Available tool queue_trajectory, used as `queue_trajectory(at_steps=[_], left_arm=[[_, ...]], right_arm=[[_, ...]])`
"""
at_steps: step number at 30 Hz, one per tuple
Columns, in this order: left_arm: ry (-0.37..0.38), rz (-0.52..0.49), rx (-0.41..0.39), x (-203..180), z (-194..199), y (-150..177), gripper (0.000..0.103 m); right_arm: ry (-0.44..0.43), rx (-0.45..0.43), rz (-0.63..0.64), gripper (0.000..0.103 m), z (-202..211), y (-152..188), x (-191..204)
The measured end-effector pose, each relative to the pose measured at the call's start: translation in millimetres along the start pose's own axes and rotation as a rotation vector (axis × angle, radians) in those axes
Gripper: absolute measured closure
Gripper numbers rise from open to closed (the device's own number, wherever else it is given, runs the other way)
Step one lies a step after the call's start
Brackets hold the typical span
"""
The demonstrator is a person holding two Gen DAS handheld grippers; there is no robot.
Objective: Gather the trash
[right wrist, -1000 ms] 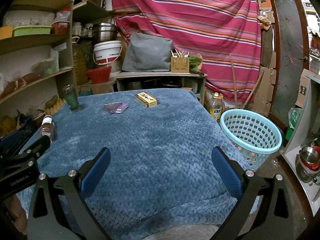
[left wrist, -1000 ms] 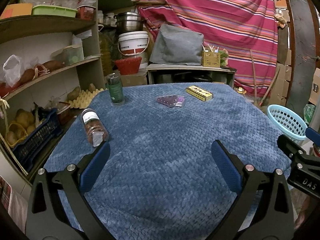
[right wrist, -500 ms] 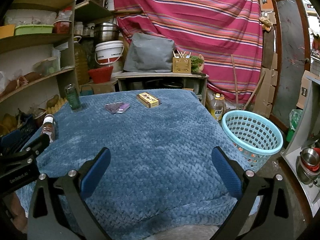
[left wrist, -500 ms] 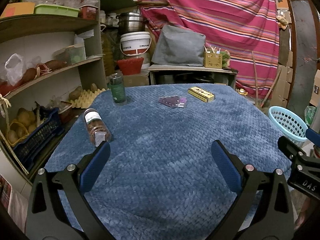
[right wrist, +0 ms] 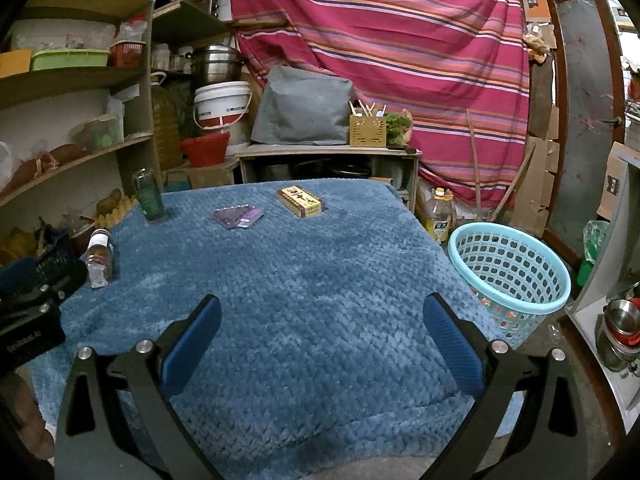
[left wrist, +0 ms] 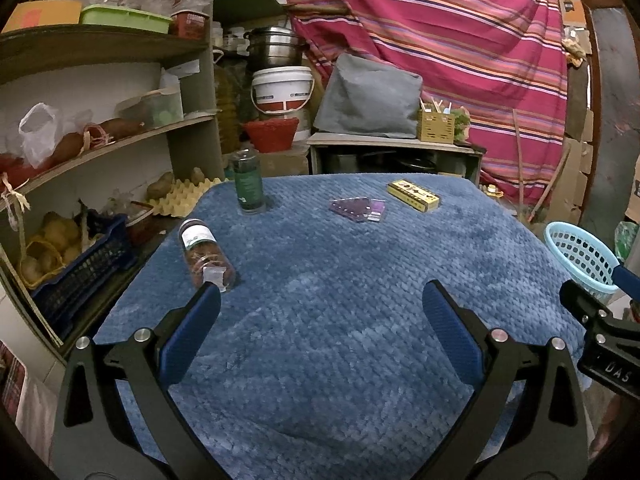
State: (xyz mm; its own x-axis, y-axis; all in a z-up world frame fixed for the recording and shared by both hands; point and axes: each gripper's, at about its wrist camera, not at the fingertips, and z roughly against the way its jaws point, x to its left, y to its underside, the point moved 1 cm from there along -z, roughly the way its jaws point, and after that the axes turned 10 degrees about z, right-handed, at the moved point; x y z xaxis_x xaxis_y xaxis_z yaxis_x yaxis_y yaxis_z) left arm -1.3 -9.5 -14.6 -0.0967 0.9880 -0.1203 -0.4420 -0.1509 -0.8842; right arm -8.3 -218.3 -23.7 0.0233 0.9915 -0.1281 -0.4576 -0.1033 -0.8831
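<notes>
On the blue blanket-covered table (left wrist: pixel 340 280) lie a brown bottle on its side (left wrist: pixel 204 256) (right wrist: pixel 99 258), an upright green bottle (left wrist: pixel 248 182) (right wrist: pixel 148 196), a purple wrapper (left wrist: pixel 358 209) (right wrist: pixel 238 215) and a yellow box (left wrist: pixel 413 196) (right wrist: pixel 300 201). A light blue basket (right wrist: pixel 510 276) (left wrist: pixel 582 254) stands on the floor right of the table. My left gripper (left wrist: pixel 320 308) is open over the near table, its left fingertip just short of the brown bottle. My right gripper (right wrist: pixel 320 318) is open and holds nothing.
Shelves (left wrist: pixel 100 92) with produce, bags and a blue crate (left wrist: pixel 76 268) line the left side. Behind the table stand a low cabinet (right wrist: pixel 328 164), a white bucket (left wrist: pixel 282 88) and a striped curtain (right wrist: pixel 400 40). An oil bottle (right wrist: pixel 438 220) stands on the floor by the basket.
Both views have crept slightly forward and left; the brown bottle sits a little closer to my left gripper's left finger. Both grippers stay open.
</notes>
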Motion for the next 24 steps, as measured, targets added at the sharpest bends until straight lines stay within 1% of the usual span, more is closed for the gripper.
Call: queue_trajectory(at_steps=[5, 24], left_arm=[[-0.004, 0.015, 0.006, 2.7, -1.5, -0.5, 0.005], [-0.009, 0.008, -0.004, -0.3, -0.3, -1.3, 0.005]], right_arm=[[-0.004, 0.006, 0.002, 0.005, -2.0, 1.1, 1.2], [-0.009, 0.000, -0.005, 0.005, -3.6, 1.6, -0.2]])
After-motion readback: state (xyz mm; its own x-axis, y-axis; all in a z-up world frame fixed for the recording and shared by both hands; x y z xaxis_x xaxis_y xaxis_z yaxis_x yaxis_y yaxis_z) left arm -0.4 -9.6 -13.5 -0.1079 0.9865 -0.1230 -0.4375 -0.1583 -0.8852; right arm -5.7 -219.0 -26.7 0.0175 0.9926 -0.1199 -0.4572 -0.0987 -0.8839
